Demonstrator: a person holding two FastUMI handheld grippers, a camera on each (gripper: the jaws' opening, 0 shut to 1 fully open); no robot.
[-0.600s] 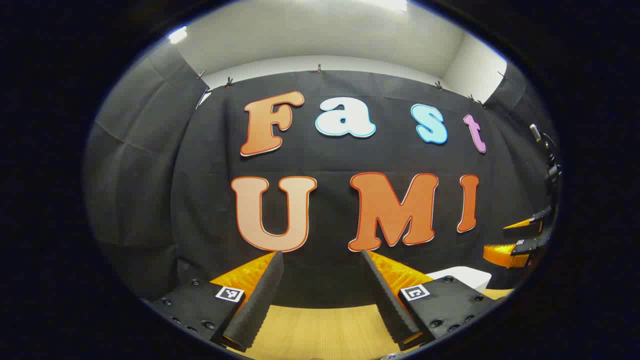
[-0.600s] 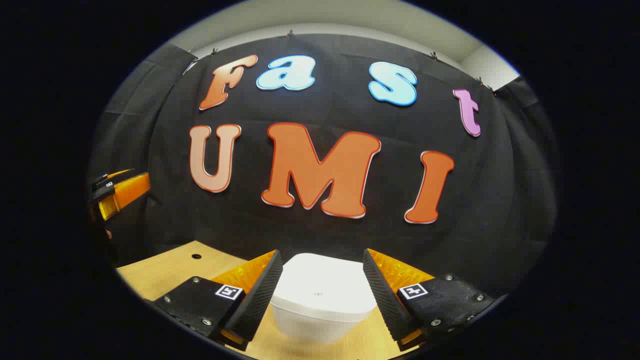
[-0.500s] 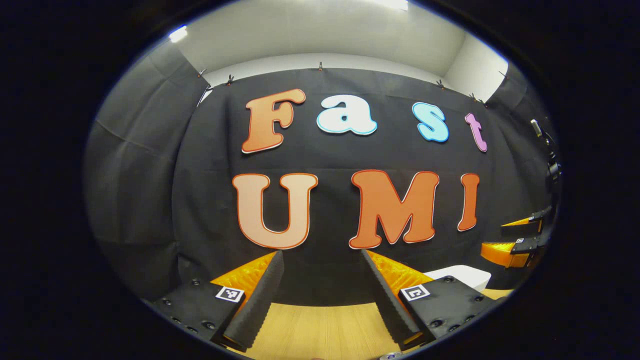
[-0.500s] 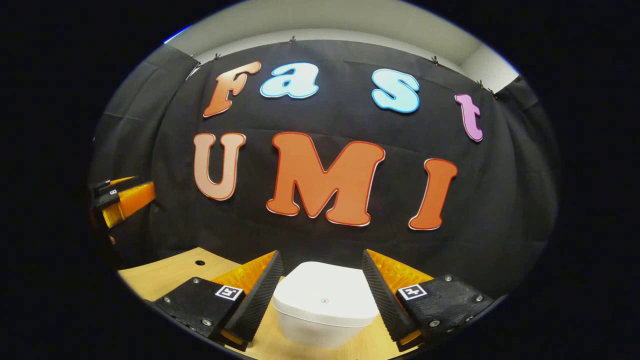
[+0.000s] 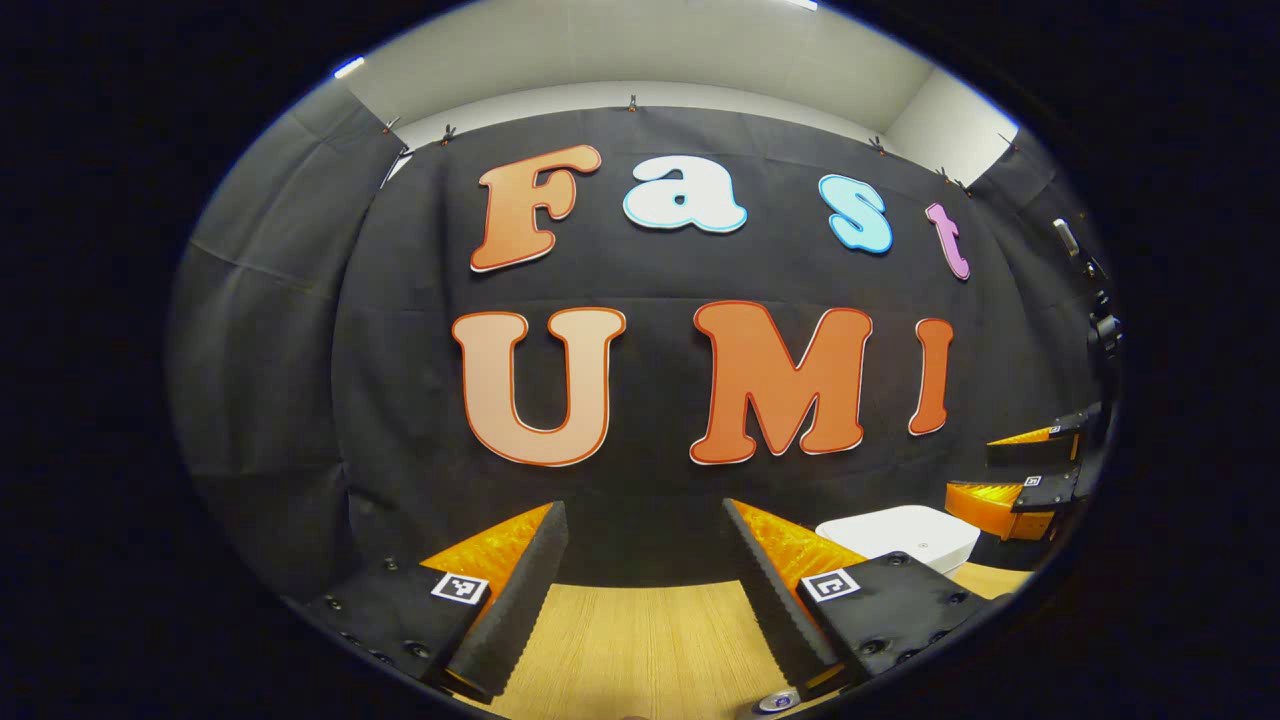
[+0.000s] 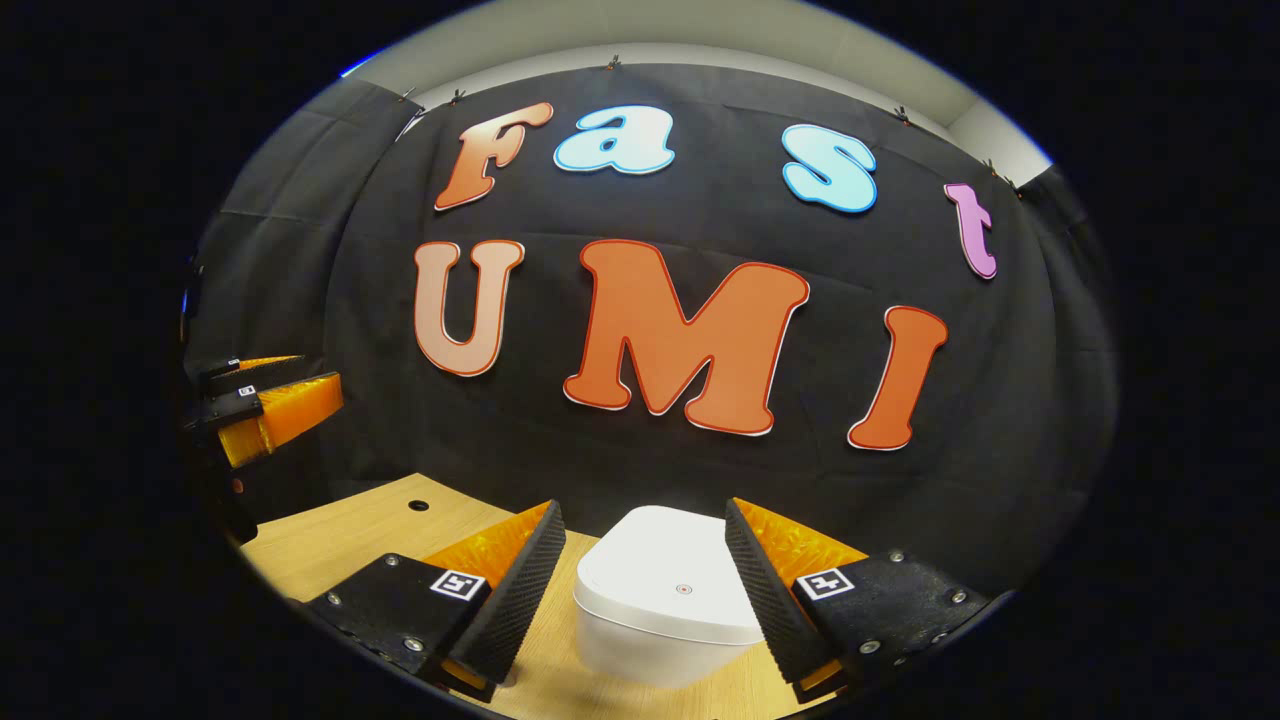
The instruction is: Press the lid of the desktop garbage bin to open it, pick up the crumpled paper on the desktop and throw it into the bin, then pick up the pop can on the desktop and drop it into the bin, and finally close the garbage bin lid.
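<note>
The white desktop bin [image 6: 672, 600] stands on the wooden table with its lid shut, a small dot on the lid's top. My right gripper [image 6: 642, 510] is open above the table, its two fingers reaching to either side of the bin's near part without touching it. In the left gripper view the same bin [image 5: 900, 532] sits at the lower right, beyond my open left gripper [image 5: 641, 506], which holds nothing. The right gripper [image 5: 972, 470] hovers open just right of the bin there.
The wooden table [image 5: 640, 650] runs back to the black cloth wall. It has a small round hole [image 6: 418, 505] at the left. A silvery round thing [image 5: 778, 701] peeks in at the bottom edge, too cut off to tell. The left gripper [image 6: 315, 372] hangs open at far left.
The right gripper has come nearer to the bin, which now looks larger and sits a little to the right between the fingers. The left gripper view has tipped down, showing more of the bin.
</note>
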